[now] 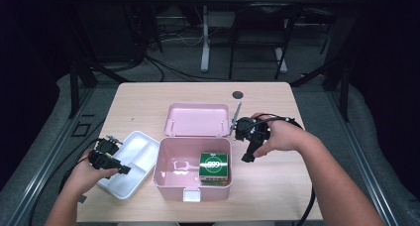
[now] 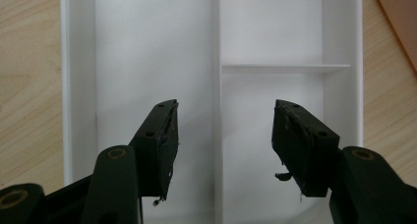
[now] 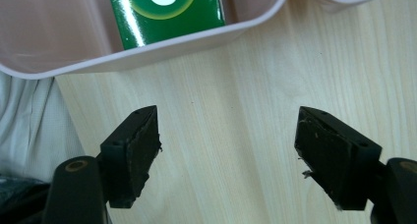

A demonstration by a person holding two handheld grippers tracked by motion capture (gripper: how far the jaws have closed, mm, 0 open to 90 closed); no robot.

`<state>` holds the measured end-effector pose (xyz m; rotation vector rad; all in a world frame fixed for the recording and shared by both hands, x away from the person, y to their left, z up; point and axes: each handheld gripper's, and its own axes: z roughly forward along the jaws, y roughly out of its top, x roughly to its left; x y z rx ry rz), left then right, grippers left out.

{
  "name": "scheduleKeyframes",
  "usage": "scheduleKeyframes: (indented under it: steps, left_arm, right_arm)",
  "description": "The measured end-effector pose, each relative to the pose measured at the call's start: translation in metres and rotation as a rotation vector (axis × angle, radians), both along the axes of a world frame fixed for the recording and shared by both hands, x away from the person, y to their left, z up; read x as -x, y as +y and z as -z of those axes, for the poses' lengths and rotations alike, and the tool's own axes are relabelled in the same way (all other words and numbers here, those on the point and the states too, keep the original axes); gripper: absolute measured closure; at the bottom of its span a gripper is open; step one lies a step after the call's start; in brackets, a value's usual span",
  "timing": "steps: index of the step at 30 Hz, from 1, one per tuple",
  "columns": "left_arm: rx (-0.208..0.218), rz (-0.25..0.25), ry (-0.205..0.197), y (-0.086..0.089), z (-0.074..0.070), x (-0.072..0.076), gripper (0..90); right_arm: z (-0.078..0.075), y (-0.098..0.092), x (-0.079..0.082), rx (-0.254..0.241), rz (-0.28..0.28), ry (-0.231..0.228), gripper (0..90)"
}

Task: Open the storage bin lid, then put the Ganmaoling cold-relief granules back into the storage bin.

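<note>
A pink box (image 1: 168, 171) stands open at the table's middle, its lid (image 1: 197, 120) laid back. Inside, at its right, lies a green carton (image 1: 214, 166), whose end (image 3: 164, 13) also appears in the right gripper view over the box's rim (image 3: 147, 54). My right gripper (image 1: 247, 157) hangs just right of the box, above bare wood, jaws open and empty (image 3: 227, 150). A white divided tray (image 1: 130, 161) lies left of the box. My left gripper (image 1: 125, 170) hovers over the tray's partitions (image 2: 216, 67), open with nothing between its pads.
A dark round spot (image 1: 238, 94) marks the table's far side. A thin grey rod (image 1: 235, 119) sits beside the lid's right edge. Light wood (image 1: 277, 181) stretches right of the box. Table legs and cables stand on the floor behind.
</note>
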<state>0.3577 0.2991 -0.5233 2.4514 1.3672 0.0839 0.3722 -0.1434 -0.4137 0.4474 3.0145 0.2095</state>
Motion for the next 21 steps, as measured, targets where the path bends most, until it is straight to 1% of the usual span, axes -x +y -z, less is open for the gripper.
scheduleKeyframes:
  steps: [2, 6, 7, 8, 9, 12, 13, 14, 16, 19, 21]
  left_arm:
    - [-0.002, -0.001, -0.007, 0.0, -0.001, 0.0, 44.8]
    - [-0.004, 0.002, -0.014, 0.0, -0.002, 0.0, 45.6]
    - [-0.004, 0.003, -0.012, 0.0, -0.003, 0.001, 45.7]
    - [-0.003, 0.002, -0.012, 0.001, -0.003, 0.001, 45.8]
    - [-0.003, 0.0, -0.018, 0.001, -0.004, 0.001, 46.2]
    - [-0.004, -0.008, -0.027, 0.002, -0.008, 0.001, 49.0]
    - [-0.004, -0.009, -0.027, 0.002, -0.009, 0.001, 49.8]
    - [-0.006, -0.004, -0.023, 0.001, -0.01, 0.0, 51.8]
    - [-0.003, -0.003, -0.02, 0.0, -0.011, 0.0, 53.0]
    - [-0.021, 0.01, -0.005, -0.002, -0.012, 0.0, 54.7]
    - [-0.037, 0.019, -0.012, -0.003, -0.013, -0.001, 56.1]
  right_arm:
    - [0.001, -0.005, -0.001, -0.015, 0.029, -0.014, 25.0]
    - [0.006, -0.014, 0.0, -0.025, 0.08, -0.038, 25.5]
    - [0.008, -0.016, 0.0, -0.04, 0.091, -0.028, 25.5]
    - [0.01, -0.018, 0.0, -0.052, 0.114, -0.034, 25.6]
    - [0.011, -0.02, -0.001, -0.057, 0.125, -0.036, 25.6]
    - [0.019, -0.027, -0.001, -0.087, 0.176, -0.028, 25.6]
    - [0.021, -0.028, -0.001, -0.086, 0.191, -0.029, 25.6]
    - [0.023, -0.03, -0.001, -0.095, 0.21, -0.024, 25.6]
    - [0.026, -0.033, -0.002, -0.109, 0.241, -0.03, 25.6]
    - [0.03, -0.036, -0.004, -0.132, 0.295, -0.03, 25.6]
    - [0.032, -0.038, -0.005, -0.141, 0.317, -0.033, 25.6]
